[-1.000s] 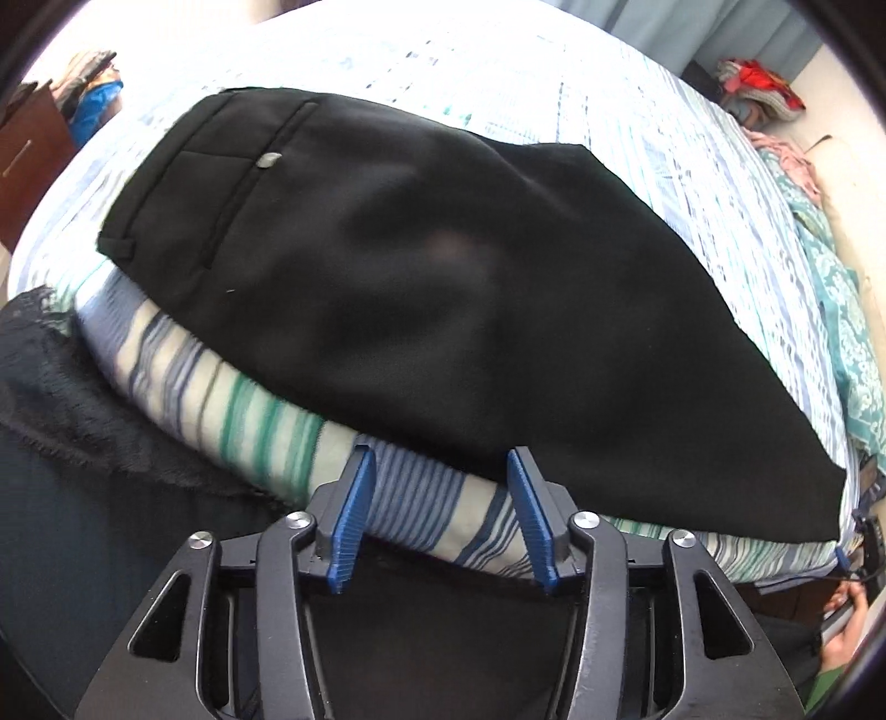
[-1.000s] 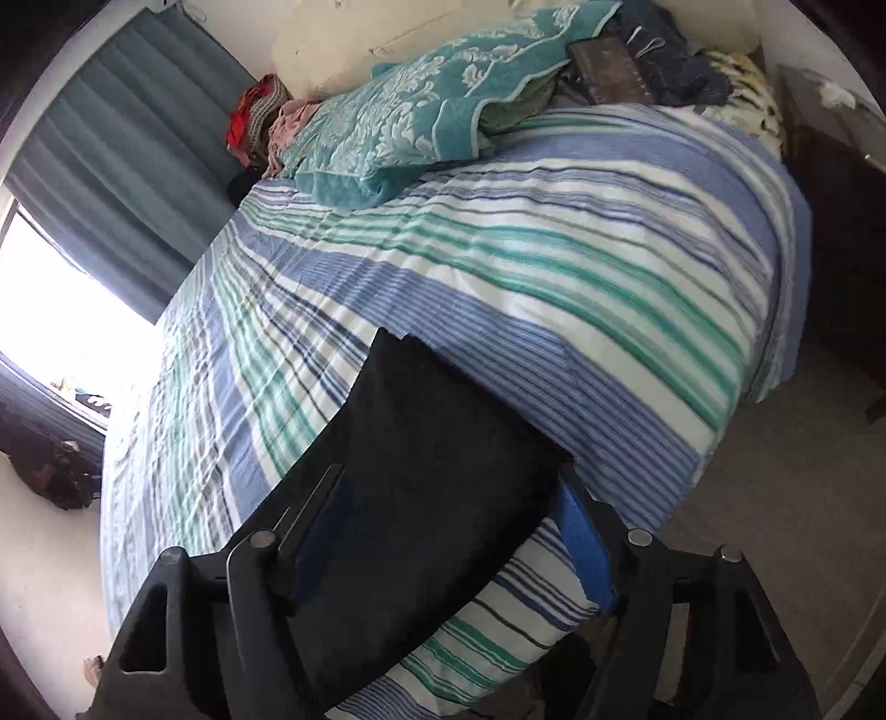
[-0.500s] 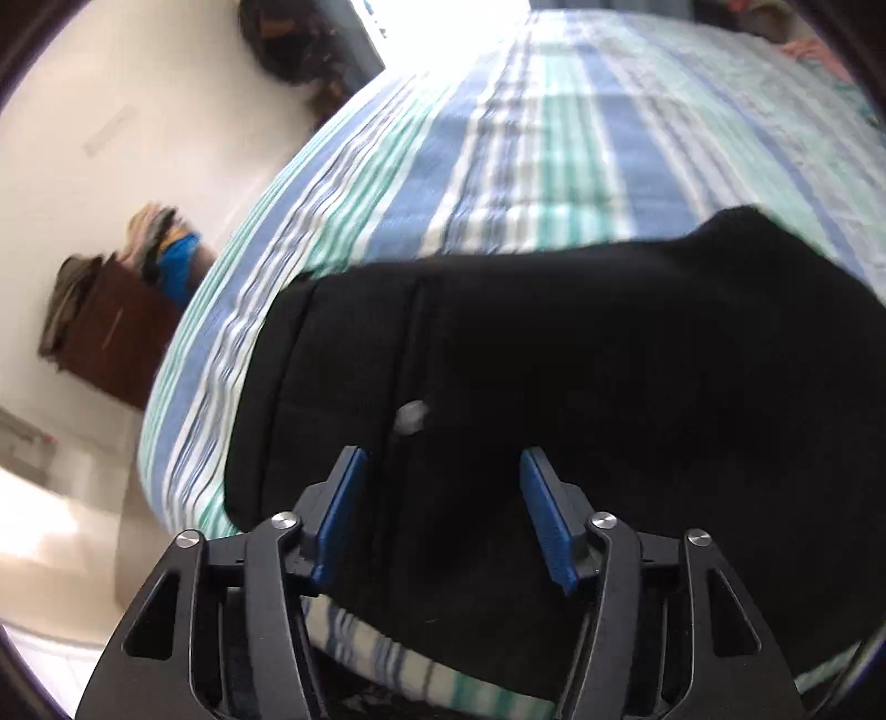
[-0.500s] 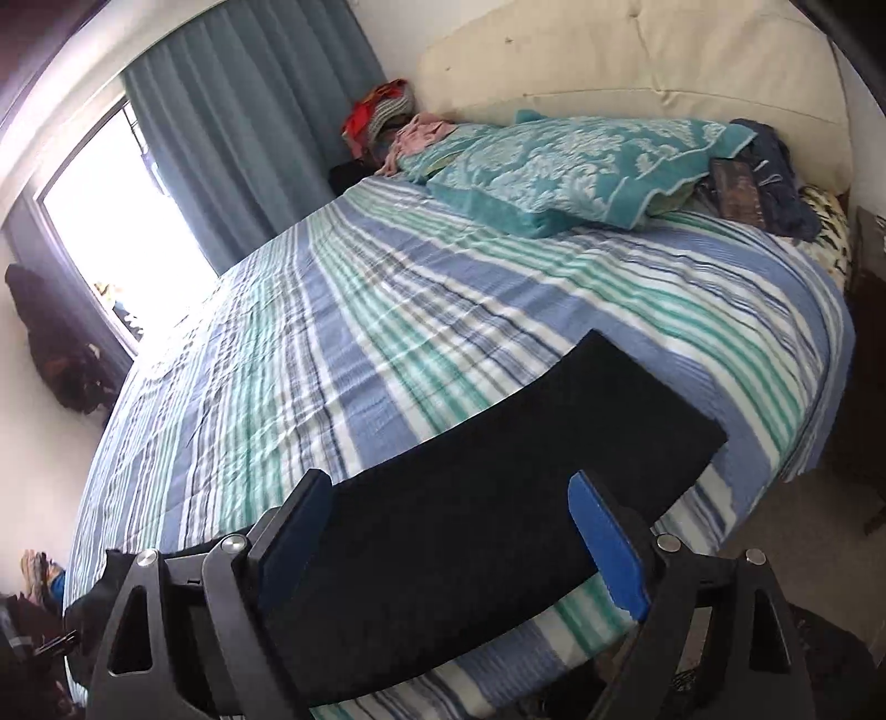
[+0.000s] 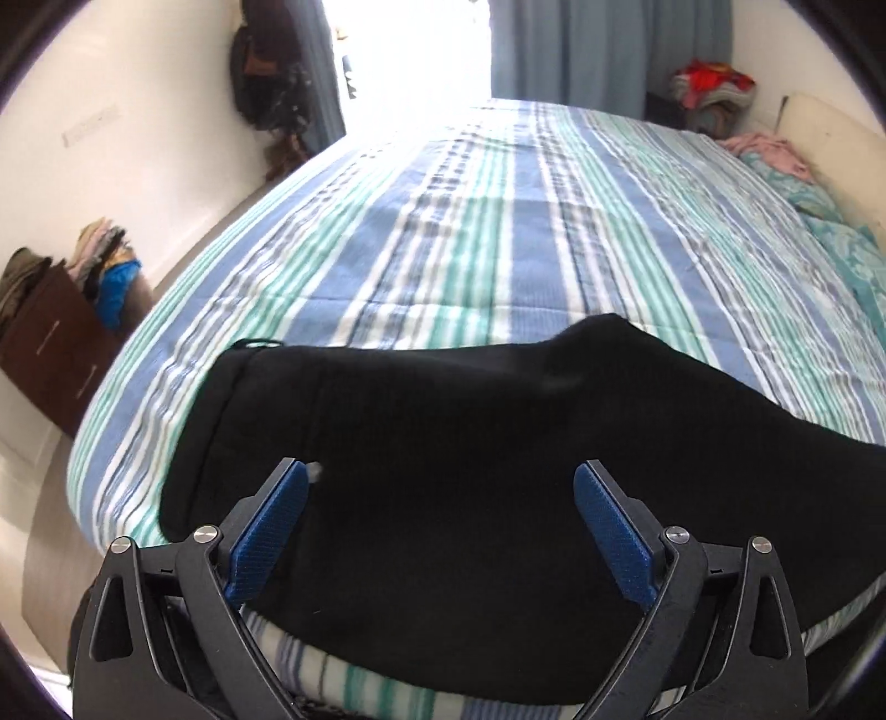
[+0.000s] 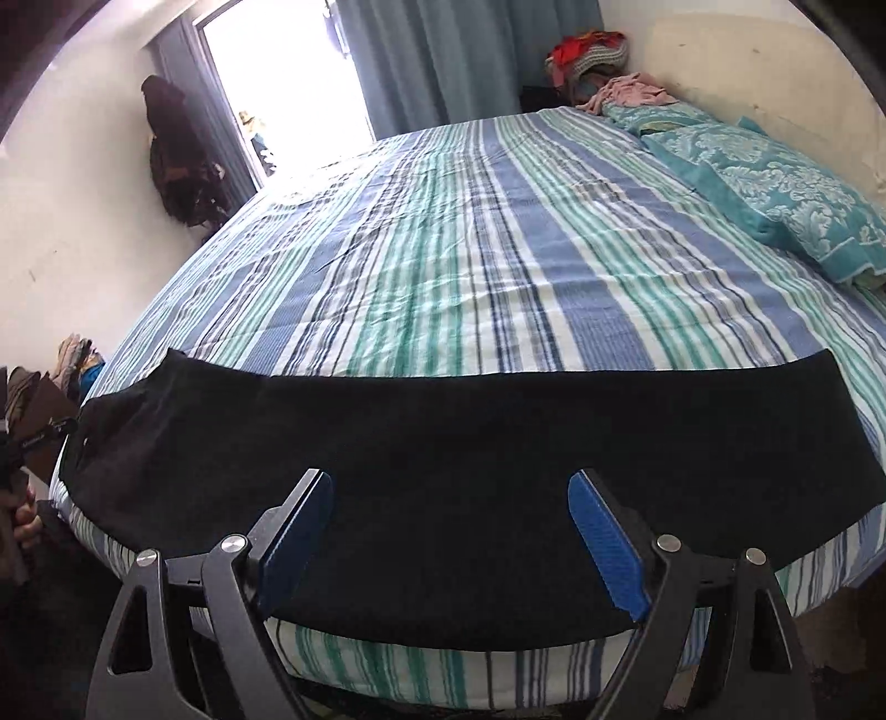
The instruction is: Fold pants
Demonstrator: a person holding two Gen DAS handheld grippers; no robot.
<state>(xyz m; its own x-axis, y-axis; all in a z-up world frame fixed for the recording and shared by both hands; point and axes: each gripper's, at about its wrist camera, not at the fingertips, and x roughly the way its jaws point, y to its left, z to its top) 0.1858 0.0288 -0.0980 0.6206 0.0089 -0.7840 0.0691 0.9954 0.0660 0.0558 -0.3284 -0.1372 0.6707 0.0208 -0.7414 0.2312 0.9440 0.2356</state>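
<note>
Left wrist view, far left: brown dresser [image 5: 52,338] by the wall with clothes piled on top, dark bag [image 5: 260,83] hanging higher up near the curtain [image 5: 581,50]. Bed [image 5: 498,232] with blue, green and white striped cover fills the middle. Black pants [image 5: 470,459] lie flat along the near edge of the bed, waistband end to the left, small pale button [image 5: 314,471] just beside the left finger. Left gripper [image 5: 440,526] hovers over the waist part, blue fingers [image 5: 271,526] spread wide, nothing between them; contact with the cloth cannot be told. Far right: teal pillow [image 5: 847,255], pink cloth [image 5: 769,152], red clothes pile [image 5: 711,86] in the corner.

Right wrist view, far left: a hand [image 6: 22,515] on the other gripper's handle at the frame edge, dresser top behind it. Pants [image 6: 470,443] stretch as one long black band across the near bed edge, waist end left, leg hem right, hanging a little over the side of the bed [image 6: 498,232]. Right gripper [image 6: 451,531] sits over the leg part, blue fingers [image 6: 606,548] wide apart, gripping nothing. Right side: teal patterned pillow [image 6: 775,188] against the cream headboard [image 6: 747,61], pink cloth and red pile beyond it.
</note>
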